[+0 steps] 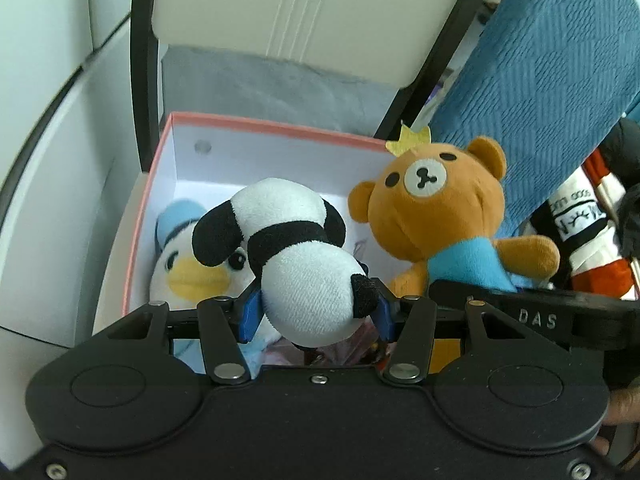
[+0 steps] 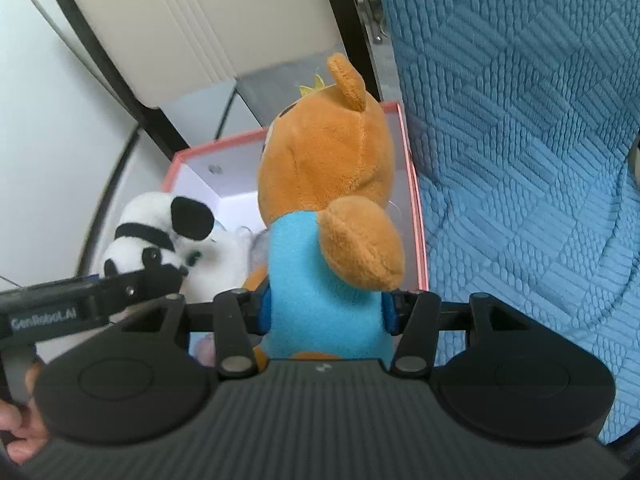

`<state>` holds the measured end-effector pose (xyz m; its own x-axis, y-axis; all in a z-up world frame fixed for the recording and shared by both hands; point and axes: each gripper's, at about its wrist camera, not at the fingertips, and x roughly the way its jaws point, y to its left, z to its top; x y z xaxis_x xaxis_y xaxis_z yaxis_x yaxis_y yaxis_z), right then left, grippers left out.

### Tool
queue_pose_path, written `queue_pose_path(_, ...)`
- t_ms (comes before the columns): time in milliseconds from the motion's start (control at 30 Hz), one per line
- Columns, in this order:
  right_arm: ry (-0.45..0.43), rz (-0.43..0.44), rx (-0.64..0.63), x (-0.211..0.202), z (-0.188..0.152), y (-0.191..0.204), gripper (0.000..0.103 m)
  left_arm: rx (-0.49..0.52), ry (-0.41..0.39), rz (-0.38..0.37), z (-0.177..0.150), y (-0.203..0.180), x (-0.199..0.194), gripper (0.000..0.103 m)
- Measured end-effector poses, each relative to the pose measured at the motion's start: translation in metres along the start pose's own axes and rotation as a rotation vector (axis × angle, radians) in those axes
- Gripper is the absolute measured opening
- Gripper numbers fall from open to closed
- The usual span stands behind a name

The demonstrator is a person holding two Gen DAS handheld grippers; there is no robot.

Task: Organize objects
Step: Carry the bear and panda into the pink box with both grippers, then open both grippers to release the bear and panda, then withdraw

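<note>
- The left hand-held gripper [image 1: 316, 312] is closed on the panda plush [image 1: 292, 256], its blue pads pinching the white body low down, so the head hangs forward over the open box [image 1: 256, 128].
- The right hand-held gripper [image 2: 326, 310] squeezes the brown bear [image 2: 332, 208] round its blue-shirted middle, keeping it upright with the head clear of the jaws.
- Both toys hang above the box rather than in it, the panda towards its left part and the bear at its right edge; I'd say they are being brought down together to be stowed.
- A white duck plush [image 1: 188, 264] with a yellow beak already lies inside against the left wall, under the panda.
- The box sits on the floor by a chair [image 1: 304, 12], with blue textured fabric [image 2: 520, 140] close along its right wall, which leaves the bear little room on that side.
</note>
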<state>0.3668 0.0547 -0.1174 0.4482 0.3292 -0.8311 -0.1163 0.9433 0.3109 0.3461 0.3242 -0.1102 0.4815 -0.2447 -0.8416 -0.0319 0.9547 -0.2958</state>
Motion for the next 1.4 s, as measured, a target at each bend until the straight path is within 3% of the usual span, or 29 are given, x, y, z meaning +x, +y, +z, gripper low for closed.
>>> queue_pose_path(267,0.026,-0.028,-0.027,0.02,0.001,0.006,0.055,-0.023,0.039,-0.008,-0.002,0.001,0.014,0.052)
queue_pose_path(433,0.002,-0.023,0.0,0.012,0.007,0.004,0.062,-0.036,-0.014,-0.002,-0.004,-0.004,-0.011,0.058)
queue_pose_path(567,-0.077,-0.024,-0.06,-0.018,0.013,0.013,0.061,-0.039,-0.071,0.011,-0.004,-0.011,-0.038,0.059)
queue_pose_path(867,-0.189,0.071,-0.089,-0.102,0.017,0.027,0.061,-0.019,-0.19,0.006,-0.015,-0.041,-0.12,0.063)
queue_pose_path(1167,-0.247,0.129,-0.123,-0.173,-0.016,0.032,0.062,-0.016,-0.277,0.046,-0.045,-0.067,-0.192,0.076)
queue_pose_path(1400,-0.263,0.146,-0.112,-0.2,-0.048,0.026,0.062,-0.005,-0.3,0.044,-0.082,-0.081,-0.224,0.095)
